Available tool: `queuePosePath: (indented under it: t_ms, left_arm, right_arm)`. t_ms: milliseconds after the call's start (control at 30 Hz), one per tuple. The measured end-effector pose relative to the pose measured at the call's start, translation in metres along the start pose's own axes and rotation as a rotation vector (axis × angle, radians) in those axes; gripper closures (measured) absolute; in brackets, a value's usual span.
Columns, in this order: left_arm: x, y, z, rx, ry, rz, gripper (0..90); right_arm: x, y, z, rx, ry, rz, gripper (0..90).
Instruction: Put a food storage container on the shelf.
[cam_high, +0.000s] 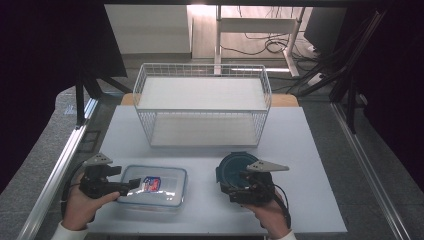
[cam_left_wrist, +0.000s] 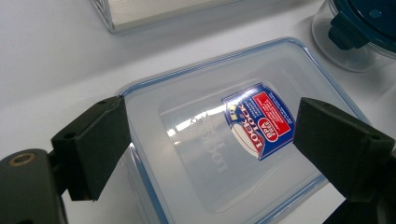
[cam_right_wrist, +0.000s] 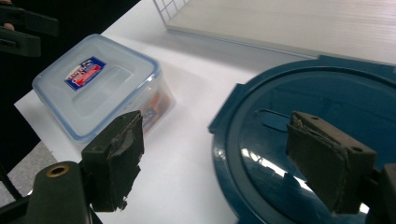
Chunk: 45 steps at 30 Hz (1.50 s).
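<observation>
- High view: fingers apart on left gripper (cam_high: 131, 185), poised at near-left edge of clear box (cam_high: 155, 186), in front of wire basket (cam_high: 202, 104); right gripper (cam_high: 239, 187) over round blue-lidded tub (cam_high: 239, 169), right of box.
- Left gripper view: jaws straddling box corner, not clamped. Risk: slick lid, shallow bite, slip.
- Right gripper view: pads (cam_right_wrist: 116, 154) apart, nothing held; closing off-centre could skate tub sideways.
</observation>
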<state>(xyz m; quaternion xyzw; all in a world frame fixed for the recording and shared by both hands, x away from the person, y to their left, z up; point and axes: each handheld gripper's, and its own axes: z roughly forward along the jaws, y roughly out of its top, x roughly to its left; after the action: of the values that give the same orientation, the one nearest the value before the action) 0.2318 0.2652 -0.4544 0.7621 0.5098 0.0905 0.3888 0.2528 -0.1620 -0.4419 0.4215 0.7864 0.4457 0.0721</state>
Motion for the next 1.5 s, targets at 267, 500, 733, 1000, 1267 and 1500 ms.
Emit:
queuePosePath:
  t_ms: [267,500,733,1000,1267,1500]
  left_arm:
    - [0.02,-0.008,-0.01,-0.007,0.005,-0.078,5.3]
    - [0.041,-0.018,-0.008,-0.005,-0.117,-0.171,4.3]
    - [0.05,-0.023,0.004,0.014,-0.22,-0.209,6.2]
    - [0.064,-0.033,0.015,0.068,-0.187,-0.286,5.9]
    - [0.065,-0.041,0.03,0.09,-0.258,-0.333,6.7]
    - [0.067,-0.046,0.039,0.106,-0.336,-0.372,7.2]
  right_arm:
    - [0.031,0.002,0.02,0.031,0.07,0.057,13.9]
    - [0.073,-0.001,0.048,0.085,0.148,0.075,11.7]
    - [0.09,-0.008,0.08,0.116,0.167,0.154,10.8]
    - [0.083,-0.015,0.105,0.143,0.184,0.268,9.3]
    - [0.083,-0.018,0.123,0.147,0.197,0.334,7.3]
    - [0.074,-0.02,0.134,0.161,0.193,0.391,7.3]
